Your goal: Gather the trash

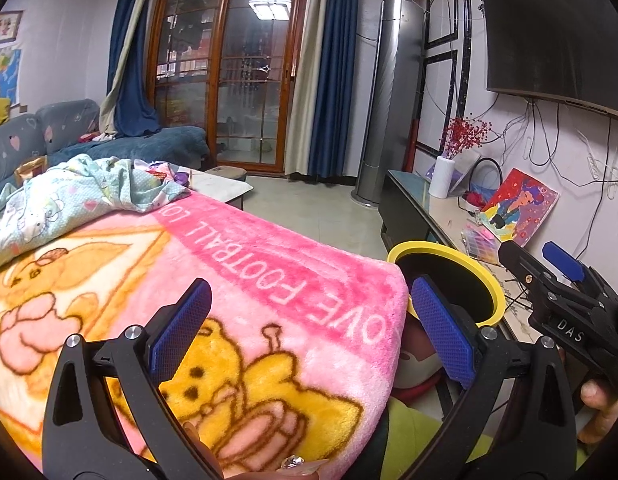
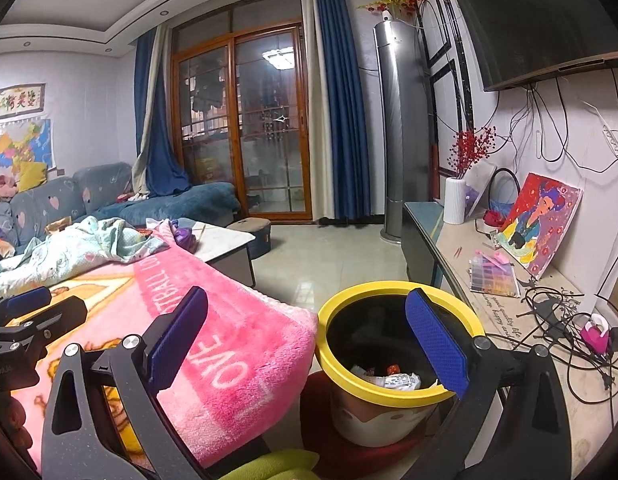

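A yellow-rimmed trash bin (image 2: 401,396) stands on the floor beside the pink blanket (image 2: 213,320). It holds several crumpled wrappers (image 2: 393,380). My right gripper (image 2: 309,340) is open and empty, above the bin's near edge and the blanket corner. My left gripper (image 1: 309,328) is open and empty over the pink blanket (image 1: 189,280), left of the bin (image 1: 485,276). The right gripper also shows in the left wrist view (image 1: 565,292) at the right edge. The left gripper also shows in the right wrist view (image 2: 25,312) at the left edge.
A light blue printed cloth (image 1: 77,192) lies bunched on the far end of the blanket. A TV cabinet (image 2: 521,320) with cables, a painting (image 2: 545,220) and a white vase (image 2: 455,200) runs along the right wall. A sofa (image 2: 109,200) stands at the left.
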`<state>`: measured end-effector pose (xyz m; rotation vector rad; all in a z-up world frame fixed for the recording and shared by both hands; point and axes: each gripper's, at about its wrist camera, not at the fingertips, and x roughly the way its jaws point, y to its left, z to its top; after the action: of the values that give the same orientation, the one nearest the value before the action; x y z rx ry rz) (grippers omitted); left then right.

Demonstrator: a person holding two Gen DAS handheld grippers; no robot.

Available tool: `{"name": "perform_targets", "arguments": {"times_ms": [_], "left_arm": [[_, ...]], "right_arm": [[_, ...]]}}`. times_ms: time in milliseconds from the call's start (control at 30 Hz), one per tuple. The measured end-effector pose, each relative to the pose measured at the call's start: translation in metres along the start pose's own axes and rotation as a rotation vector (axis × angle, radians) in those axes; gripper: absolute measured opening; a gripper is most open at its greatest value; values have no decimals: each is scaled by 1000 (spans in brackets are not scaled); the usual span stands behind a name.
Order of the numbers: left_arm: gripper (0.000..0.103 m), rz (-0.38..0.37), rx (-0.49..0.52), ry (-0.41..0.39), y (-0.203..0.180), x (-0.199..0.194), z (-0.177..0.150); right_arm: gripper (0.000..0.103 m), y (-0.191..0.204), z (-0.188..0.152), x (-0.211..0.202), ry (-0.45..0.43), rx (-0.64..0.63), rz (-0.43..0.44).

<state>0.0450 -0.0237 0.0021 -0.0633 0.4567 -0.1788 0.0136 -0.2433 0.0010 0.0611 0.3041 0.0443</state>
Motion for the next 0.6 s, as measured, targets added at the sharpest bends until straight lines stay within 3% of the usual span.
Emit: {"name": "perform_targets", "arguments": {"times_ms": [600], "left_arm": [[92,0,1,0,-1,0,0]], "right_arm": [[96,-1,-1,0,1,1,0]]}}
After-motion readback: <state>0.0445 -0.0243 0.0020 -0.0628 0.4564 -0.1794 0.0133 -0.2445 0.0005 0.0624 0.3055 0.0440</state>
